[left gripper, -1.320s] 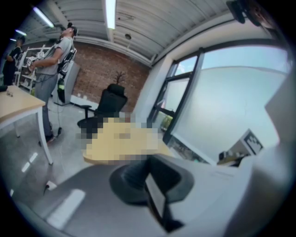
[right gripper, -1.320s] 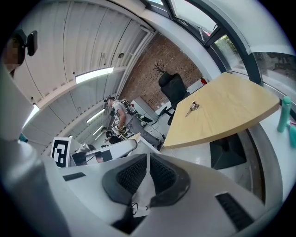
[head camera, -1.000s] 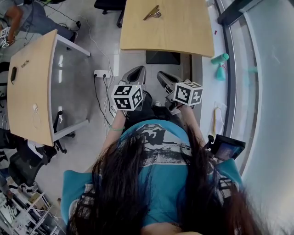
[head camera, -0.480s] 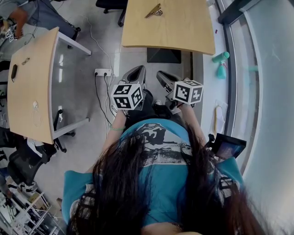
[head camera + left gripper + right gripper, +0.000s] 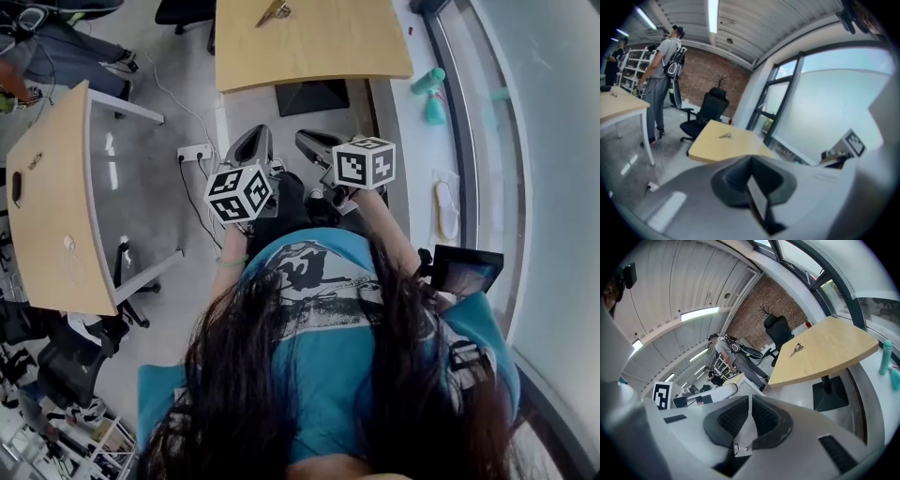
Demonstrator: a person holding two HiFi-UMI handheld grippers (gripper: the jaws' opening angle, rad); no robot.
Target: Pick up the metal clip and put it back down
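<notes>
Here the metal clip (image 5: 274, 11) lies on the far-left part of the pale wooden tabletop (image 5: 319, 47), well apart from both claws. In the head view it sits at about twelve o'clock from the left claw (image 5: 251, 142) and eleven o'clock from the right claw (image 5: 317, 142). Both claws are held side by side in front of the person, over the floor and short of the tabletop's near edge. Each claw has its jaws pressed together with nothing between them. A teal bottle (image 5: 427, 82) stands at about two o'clock from the right claw.
</notes>
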